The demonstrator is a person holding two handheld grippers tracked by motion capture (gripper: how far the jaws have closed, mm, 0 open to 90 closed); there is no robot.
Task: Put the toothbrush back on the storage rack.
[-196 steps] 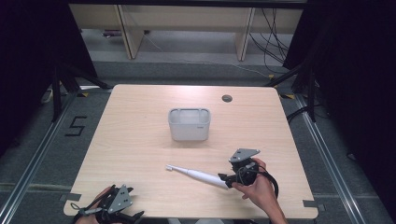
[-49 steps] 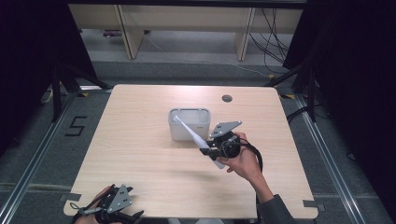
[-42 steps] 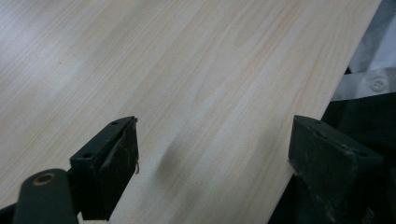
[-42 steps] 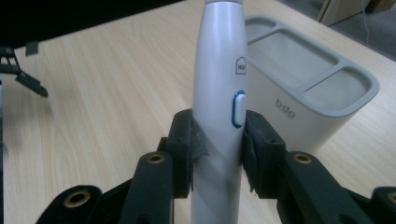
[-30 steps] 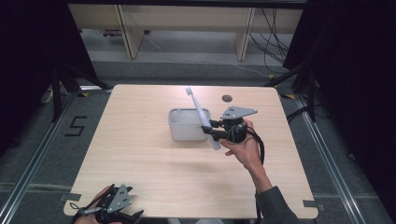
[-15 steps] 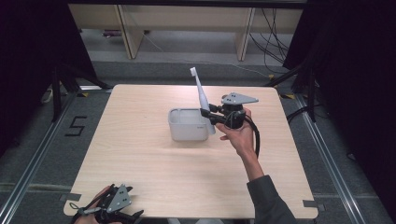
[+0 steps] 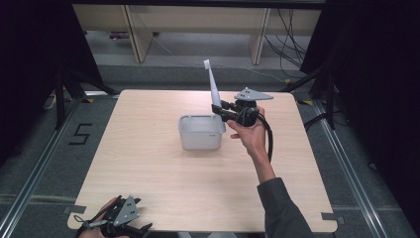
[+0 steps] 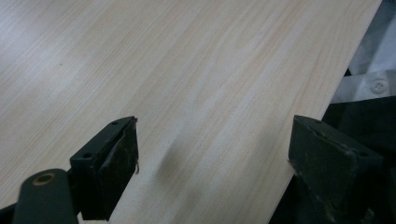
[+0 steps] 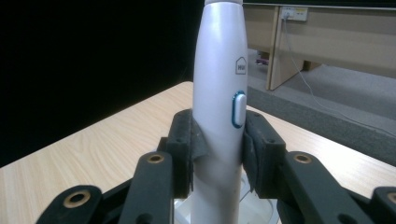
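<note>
- The electric toothbrush [image 7: 214,89] stands almost upright above the right rear corner of the container, brush head up and leaning slightly toward the left of the high view.
- In the right gripper view the toothbrush's white handle [image 9: 219,107] shows a blue-ringed button and a small house-shaped logo, both facing the camera.
- The right gripper [image 7: 221,112] has its two jaws clamped on the lower handle, one pad pressed to each side; its lower end reaches down toward the container's opening.
- The right hand [image 7: 251,134] holds that gripper just right of the container, with a dark sleeve [image 7: 283,210] running back to the near edge.
- The container [image 7: 200,132] is a pale grey, square, open-topped bin sitting near the middle of the wooden table [image 7: 148,163].
- The left gripper [image 7: 130,229] rests at the table's near left corner, well apart from the bin.
- In the left gripper view its jaws stand wide apart with nothing between them, over bare wood at the table's edge [image 8: 299,135].
</note>
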